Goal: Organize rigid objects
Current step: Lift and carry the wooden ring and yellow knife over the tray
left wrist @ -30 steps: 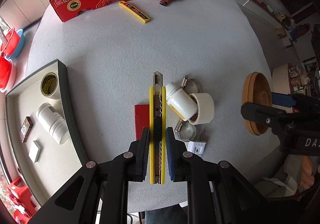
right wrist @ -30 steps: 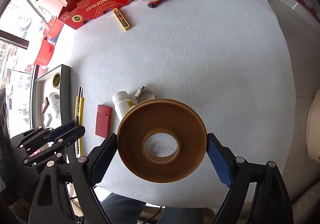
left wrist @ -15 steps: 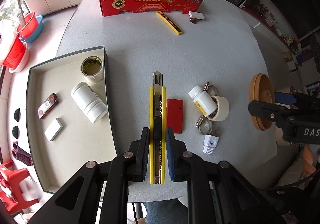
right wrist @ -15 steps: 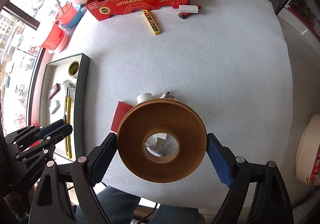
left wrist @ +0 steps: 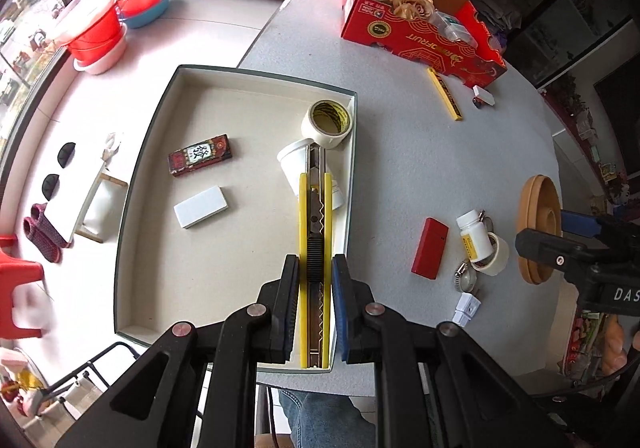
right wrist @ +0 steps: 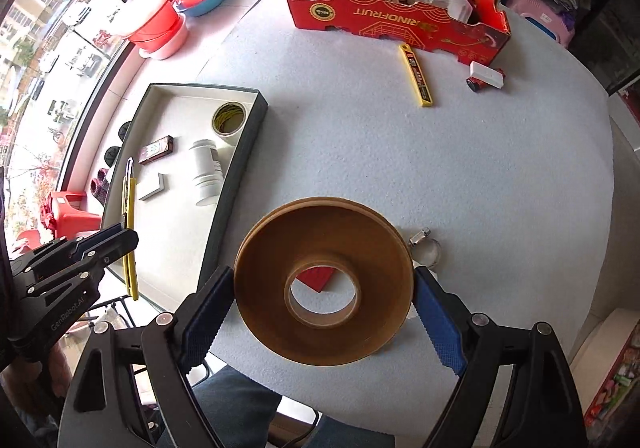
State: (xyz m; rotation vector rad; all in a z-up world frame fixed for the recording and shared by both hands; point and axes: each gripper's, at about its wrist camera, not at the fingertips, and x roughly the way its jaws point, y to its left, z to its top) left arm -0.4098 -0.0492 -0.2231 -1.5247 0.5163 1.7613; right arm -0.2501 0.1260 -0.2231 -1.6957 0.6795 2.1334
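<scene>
Utility knife [left wrist: 315,232] is clamped in the left tool [left wrist: 315,280], above the tray [left wrist: 132,207].
Right tool [right wrist: 322,318] grips one brown tape roll [right wrist: 324,284] above the grey counter [right wrist: 460,167]; four things lie in the tray.

A yellow utility knife [left wrist: 315,248] with a black ribbed slider is seen over a tray [left wrist: 132,183] with a cream floor and dark green rim. A brown tape roll [right wrist: 324,284] is shown against the speckled grey tabletop [right wrist: 460,167]. A plain red box [left wrist: 431,248] and a red carton [right wrist: 396,17] printed with gold patterns are noted. The fingers [right wrist: 436,324] are padded in blue.
</scene>
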